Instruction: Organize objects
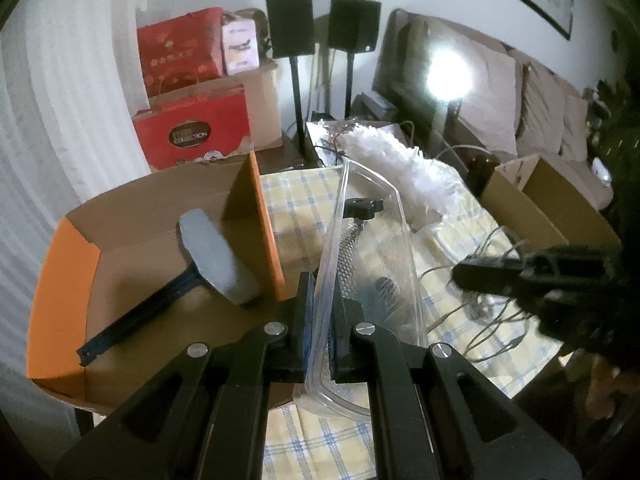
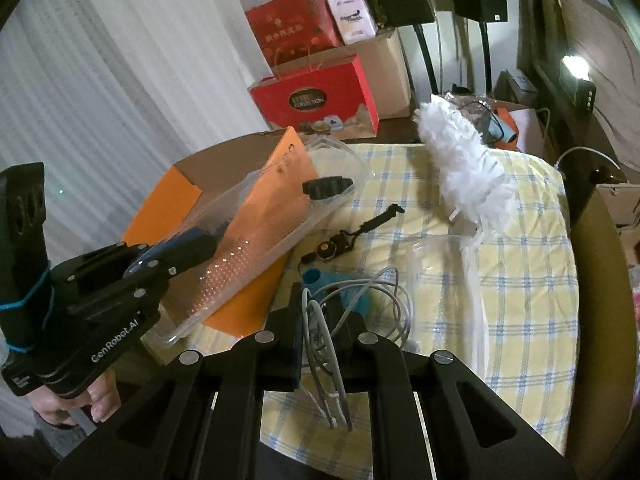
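My left gripper (image 1: 320,308) is shut on the rim of a clear plastic tray (image 1: 368,248) and holds it tilted above the checked cloth, beside the orange cardboard box (image 1: 56,280). A black knob (image 1: 362,208) and a metal grater lie in the tray. A grey brush (image 1: 218,258) with a black handle lies in the box. My right gripper (image 2: 322,312) is shut on a coil of grey cable (image 2: 360,300) just above the cloth. In the right wrist view the left gripper (image 2: 160,264) holds the tray (image 2: 256,248) at the left.
A white feather duster (image 2: 464,164) lies at the back of the checked cloth (image 2: 520,280). A black lanyard clip (image 2: 352,236), a blue item (image 2: 316,276) and a clear bag (image 2: 444,264) lie mid-table. An open brown box (image 1: 552,200) stands right. Red gift bags (image 2: 320,96) and speakers stand behind.
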`<state>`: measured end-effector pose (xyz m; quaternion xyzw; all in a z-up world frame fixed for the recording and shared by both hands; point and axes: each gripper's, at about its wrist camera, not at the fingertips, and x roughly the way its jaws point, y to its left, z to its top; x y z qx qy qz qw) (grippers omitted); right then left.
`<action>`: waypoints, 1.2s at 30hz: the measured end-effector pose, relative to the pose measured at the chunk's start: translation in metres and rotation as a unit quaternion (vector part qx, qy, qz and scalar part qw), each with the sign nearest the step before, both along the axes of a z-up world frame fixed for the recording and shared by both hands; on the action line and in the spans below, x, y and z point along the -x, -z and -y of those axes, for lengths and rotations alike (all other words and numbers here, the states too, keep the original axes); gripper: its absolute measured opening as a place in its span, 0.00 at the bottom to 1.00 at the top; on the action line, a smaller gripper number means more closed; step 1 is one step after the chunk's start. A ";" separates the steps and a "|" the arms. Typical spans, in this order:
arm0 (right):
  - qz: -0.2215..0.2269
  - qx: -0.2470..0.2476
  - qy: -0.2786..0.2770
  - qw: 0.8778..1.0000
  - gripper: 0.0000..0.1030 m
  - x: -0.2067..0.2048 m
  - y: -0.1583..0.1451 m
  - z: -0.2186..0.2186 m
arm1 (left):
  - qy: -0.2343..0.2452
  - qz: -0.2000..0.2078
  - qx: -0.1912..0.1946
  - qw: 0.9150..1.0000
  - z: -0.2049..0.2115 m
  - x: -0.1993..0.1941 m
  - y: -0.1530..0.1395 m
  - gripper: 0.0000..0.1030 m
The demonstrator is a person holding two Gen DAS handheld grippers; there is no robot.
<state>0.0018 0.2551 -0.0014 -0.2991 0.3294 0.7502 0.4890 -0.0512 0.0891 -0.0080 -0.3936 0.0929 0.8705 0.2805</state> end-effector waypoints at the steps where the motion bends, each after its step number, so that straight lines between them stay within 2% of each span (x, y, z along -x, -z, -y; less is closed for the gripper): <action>1: 0.001 -0.003 0.001 1.000 0.09 -0.001 -0.002 0.001 | -0.001 -0.016 0.016 1.000 -0.004 -0.003 0.000 0.05; 6: 0.005 -0.024 0.021 0.999 0.09 -0.015 -0.019 0.006 | 0.009 -0.081 0.090 0.993 -0.026 -0.018 0.002 0.05; 10: 0.013 -0.033 0.034 0.999 0.09 -0.028 -0.026 0.009 | 0.014 -0.104 0.117 0.988 -0.037 -0.022 0.004 0.05; 15: 0.005 -0.042 0.045 0.998 0.09 -0.042 -0.035 0.015 | 0.012 -0.044 0.069 0.997 -0.042 -0.009 0.007 0.06; 21: -0.004 -0.054 0.052 0.997 0.09 -0.055 -0.048 0.023 | -0.024 -0.037 0.069 0.997 -0.058 0.012 0.012 0.07; 23: -0.006 -0.056 0.056 0.997 0.09 -0.060 -0.050 0.025 | -0.028 -0.021 0.055 0.998 -0.059 0.018 0.011 0.16; 25: -0.007 -0.054 0.058 0.997 0.09 -0.064 -0.051 0.026 | -0.026 -0.015 0.040 0.999 -0.059 0.019 0.009 0.48; 28: -0.007 -0.052 0.060 0.997 0.09 -0.069 -0.050 0.028 | -0.030 -0.027 0.028 0.999 -0.056 0.011 0.002 0.50; 36: -0.013 -0.054 0.073 0.996 0.09 -0.084 -0.051 0.031 | 0.023 0.014 -0.015 1.000 -0.062 -0.023 -0.003 0.50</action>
